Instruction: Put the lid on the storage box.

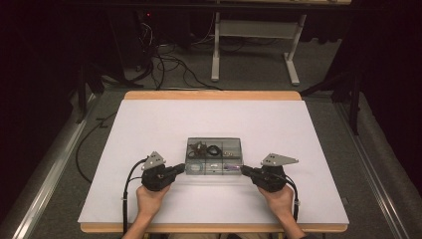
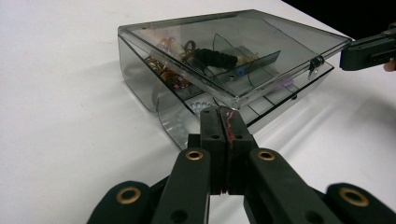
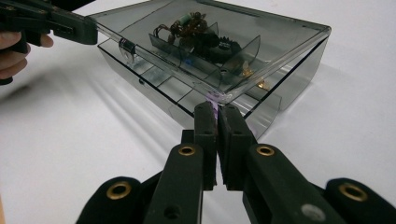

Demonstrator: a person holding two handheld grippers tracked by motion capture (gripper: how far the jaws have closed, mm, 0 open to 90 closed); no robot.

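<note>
A white worktop point(image 1: 164, 194) carries a smoked clear compartment box point(image 1: 214, 156) just short of its middle, toward the near edge, with bare surface on all sides. The left gripper point(image 1: 183, 168) meets the box's near-left corner and the right gripper point(image 1: 243, 170) its near-right corner, each with jaws clenched tight and nothing visibly pinched between them. From above the box looks flat and closed. The left gripper view shows its hinged lid point(image 2: 243, 51) tilted up off the base along the front edge, a small latch point(image 2: 316, 62) at that edge, and dividers point(image 2: 261, 60) inside. The right gripper view picks out tangled wire parts point(image 3: 187, 28) in a rear compartment and a faint purple item point(image 3: 214, 99) beside the jaw tips. Beyond the far edge, cables point(image 1: 169, 64) and a white table frame point(image 1: 256, 45) lie on the grey floor.
</note>
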